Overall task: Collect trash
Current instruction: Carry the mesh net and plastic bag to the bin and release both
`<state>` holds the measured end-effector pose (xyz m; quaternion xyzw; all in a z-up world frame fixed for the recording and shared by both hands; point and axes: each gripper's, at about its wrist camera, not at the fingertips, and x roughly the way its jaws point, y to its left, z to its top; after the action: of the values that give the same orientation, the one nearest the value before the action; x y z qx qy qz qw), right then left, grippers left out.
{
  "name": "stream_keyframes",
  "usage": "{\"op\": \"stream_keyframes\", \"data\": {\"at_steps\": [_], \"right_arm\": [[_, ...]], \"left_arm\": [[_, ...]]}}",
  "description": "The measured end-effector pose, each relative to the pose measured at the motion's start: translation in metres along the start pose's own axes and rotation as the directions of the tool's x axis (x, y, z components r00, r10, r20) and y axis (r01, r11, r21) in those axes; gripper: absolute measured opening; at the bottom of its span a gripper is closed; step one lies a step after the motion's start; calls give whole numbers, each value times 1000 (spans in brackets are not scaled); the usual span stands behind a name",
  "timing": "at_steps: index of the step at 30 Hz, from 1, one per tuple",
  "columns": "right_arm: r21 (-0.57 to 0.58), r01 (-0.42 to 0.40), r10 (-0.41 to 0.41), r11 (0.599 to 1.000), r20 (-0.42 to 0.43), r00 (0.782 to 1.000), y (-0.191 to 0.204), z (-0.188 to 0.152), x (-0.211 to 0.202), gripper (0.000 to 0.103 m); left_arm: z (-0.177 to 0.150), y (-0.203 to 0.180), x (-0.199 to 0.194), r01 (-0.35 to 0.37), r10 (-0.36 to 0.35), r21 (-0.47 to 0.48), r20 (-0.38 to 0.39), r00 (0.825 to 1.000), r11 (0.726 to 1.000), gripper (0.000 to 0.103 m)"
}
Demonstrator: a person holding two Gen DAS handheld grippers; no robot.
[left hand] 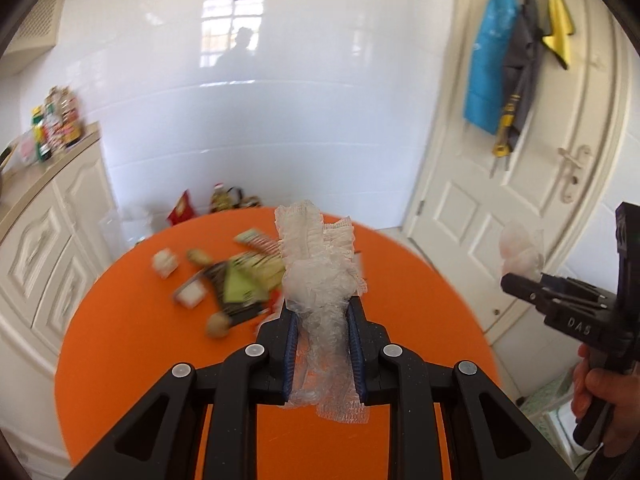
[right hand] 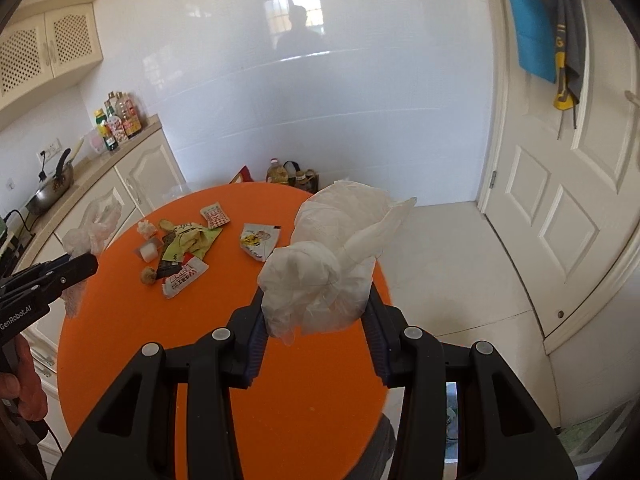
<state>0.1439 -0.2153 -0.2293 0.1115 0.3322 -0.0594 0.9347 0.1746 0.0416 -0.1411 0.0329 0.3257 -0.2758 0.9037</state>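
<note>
Gripping a crumpled strip of clear plastic film edged with gauzy white mesh (left hand: pixel 318 280), the left gripper (left hand: pixel 322 308) has its blue-padded jaws drawn narrow around the bundle, which sticks up past the fingertips and trails down behind them. The right gripper (right hand: pixel 316 312) stands wider, its jaws pressed on either side of a knotted, translucent white plastic bag (right hand: pixel 332 260); what the bag contains cannot be told through its cloudy skin. Both loads hang above a round orange table (right hand: pixel 120 340).

On the tabletop the rest of the trash lies loose in a cluster: a red-and-white printed wrapper (right hand: pixel 185 278), a crumpled yellow-green wrapper (right hand: pixel 192 240), a small red-patterned sachet (right hand: pixel 215 215), a torn white packet with a cartoon print (right hand: pixel 258 242), a small clear plastic cup (right hand: pixel 149 251), a white paper wad (right hand: pixel 146 228) and a brownish lump (right hand: pixel 148 275).

A wok (right hand: pixel 50 190) and a row of bottles (right hand: pixel 118 118) stand on the counter to the left.
</note>
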Motion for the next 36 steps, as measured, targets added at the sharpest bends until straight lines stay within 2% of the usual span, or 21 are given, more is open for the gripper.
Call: {"op": "stream_keyframes", "data": {"at_steps": [5, 9, 14, 18, 23, 24, 28, 29, 32, 35, 36], "right_arm": [[49, 111, -113, 993, 52, 992, -43, -7, -47, 43], [119, 202, -211, 972, 67, 975, -85, -17, -76, 43], [210, 281, -291, 936, 18, 956, -143, -44, -85, 43], [269, 325, -324, 907, -50, 945, -184, -70, -78, 43], [346, 336, -306, 876, -140, 942, -228, -105, -51, 43], [360, 337, -298, 870, -160, 941, -238, -112, -43, 43], [408, 329, -255, 852, -226, 940, -270, -136, -17, 43], [416, 324, -242, 849, -238, 941, -276, -141, -11, 43], [433, 324, -213, 841, -284, 935, -291, -158, 8, 43], [443, 318, -187, 838, -314, 931, -302, -168, 25, 43], [443, 319, -182, 838, -324, 928, -305, -170, 30, 43]], "left_arm": [[11, -45, -1, 117, -119, 91, 17, 993, 989, 19], [23, -82, 24, 227, -228, 156, -15, 974, 961, 19], [41, -115, 73, 336, -321, 200, -107, 941, 920, 19], [41, -152, 108, 417, -375, 209, -214, 902, 885, 19], [41, -198, 160, 477, -388, 207, -356, 850, 854, 19], [40, -207, 173, 490, -387, 209, -391, 835, 847, 19], [37, -231, 221, 502, -367, 169, -496, 787, 848, 19], [35, -242, 234, 495, -353, 167, -514, 782, 853, 19], [29, -256, 271, 491, -326, 151, -579, 748, 858, 20], [28, -265, 309, 490, -310, 120, -639, 704, 863, 20], [27, -265, 319, 487, -307, 112, -650, 695, 866, 21]]}}
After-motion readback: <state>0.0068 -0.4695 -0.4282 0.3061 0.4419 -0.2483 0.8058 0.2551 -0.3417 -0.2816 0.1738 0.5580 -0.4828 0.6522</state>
